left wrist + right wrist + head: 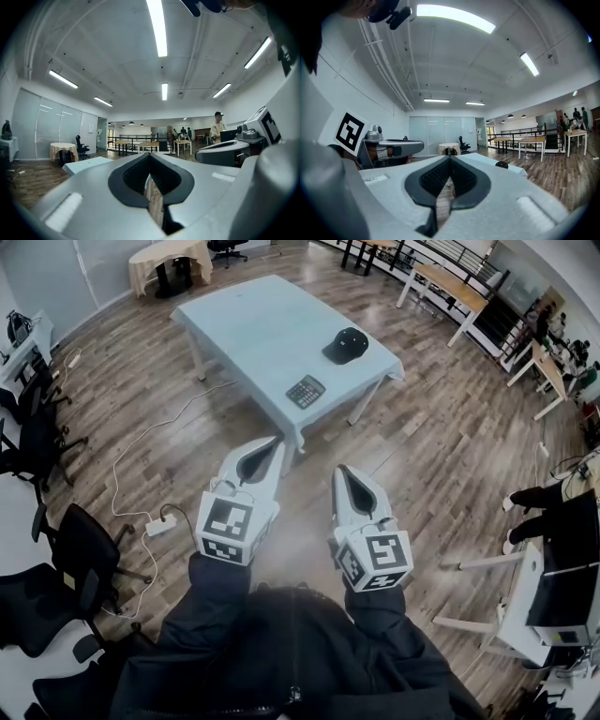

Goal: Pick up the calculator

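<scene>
The dark calculator (306,391) lies near the front edge of a table (253,324) covered in pale cloth, with a black cap (346,345) beside it to the right. Both grippers are held level over the wooden floor, short of the table, and point toward it. My left gripper (277,440) (149,155) has its jaws shut with nothing between them. My right gripper (340,468) (450,158) is also shut and empty. The calculator does not show in either gripper view; the cap (501,164) shows on the table in the right gripper view.
Black office chairs (56,549) stand at the left. A power strip with its cable (159,524) lies on the floor by my left gripper. A white desk frame (525,606) and a seated person's legs (544,498) are at the right. A person (217,126) stands far back.
</scene>
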A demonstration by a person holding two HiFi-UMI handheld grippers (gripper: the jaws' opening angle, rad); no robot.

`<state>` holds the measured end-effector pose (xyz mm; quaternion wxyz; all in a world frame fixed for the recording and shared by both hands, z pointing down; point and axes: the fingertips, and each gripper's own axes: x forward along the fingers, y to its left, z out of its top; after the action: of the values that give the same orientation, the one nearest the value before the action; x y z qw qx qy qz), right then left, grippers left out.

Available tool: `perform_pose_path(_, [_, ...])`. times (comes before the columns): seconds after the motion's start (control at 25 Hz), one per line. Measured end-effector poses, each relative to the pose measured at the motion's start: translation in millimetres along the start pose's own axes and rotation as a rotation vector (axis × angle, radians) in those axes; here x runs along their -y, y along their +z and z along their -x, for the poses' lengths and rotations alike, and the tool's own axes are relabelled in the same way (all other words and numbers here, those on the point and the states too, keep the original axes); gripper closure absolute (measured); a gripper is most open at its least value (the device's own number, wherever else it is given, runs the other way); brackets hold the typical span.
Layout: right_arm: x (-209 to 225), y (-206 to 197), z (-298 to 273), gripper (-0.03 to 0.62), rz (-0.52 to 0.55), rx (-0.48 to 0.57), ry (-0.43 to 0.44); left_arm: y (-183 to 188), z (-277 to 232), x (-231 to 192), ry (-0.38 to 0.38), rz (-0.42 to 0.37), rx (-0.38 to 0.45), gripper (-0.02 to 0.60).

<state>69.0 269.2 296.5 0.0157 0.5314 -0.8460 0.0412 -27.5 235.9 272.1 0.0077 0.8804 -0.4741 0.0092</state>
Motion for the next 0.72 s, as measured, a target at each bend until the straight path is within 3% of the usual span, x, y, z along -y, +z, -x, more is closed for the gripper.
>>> perform_pose_path(0.72, [-26, -25, -8, 0.595, 0.003, -0.040, -0.048, -29, 23, -25, -0.018, 0.009, -0.052, 0.584])
